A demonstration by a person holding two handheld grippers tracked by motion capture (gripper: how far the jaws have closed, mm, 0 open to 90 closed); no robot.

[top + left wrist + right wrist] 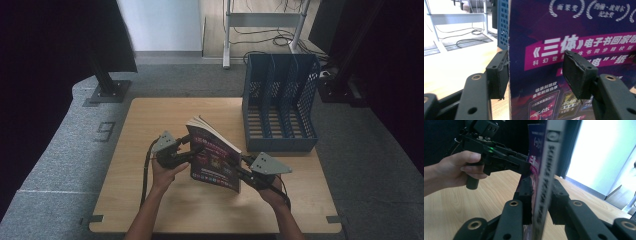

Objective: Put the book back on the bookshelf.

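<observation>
High view: book [215, 157] held upright over the table [150, 200], near its middle, with the blue file rack [280, 100] just behind and to the right. Likely being stood up so it can go into a rack slot. Left tool [192, 149] meets the book's left edge, right tool [246, 167] its lower right, at the spine side. One tool each side keeps it from flopping.

Left gripper view: jaws stand well apart. The book's cover edge sits just beside the left pad [499, 75]; the right pad [579, 72] lies in front of the cover, whether touching it is hard to tell. No real pinch here, so this tool looks open, with the book edge between the jaws, steadying more than holding.

Right gripper view: jaws closed onto the spine [546, 182], a pad on each side, spine running up between them. This tool carries the book. The person's hand [454, 170] and the other tool show farther off, at the book's far edge.
</observation>
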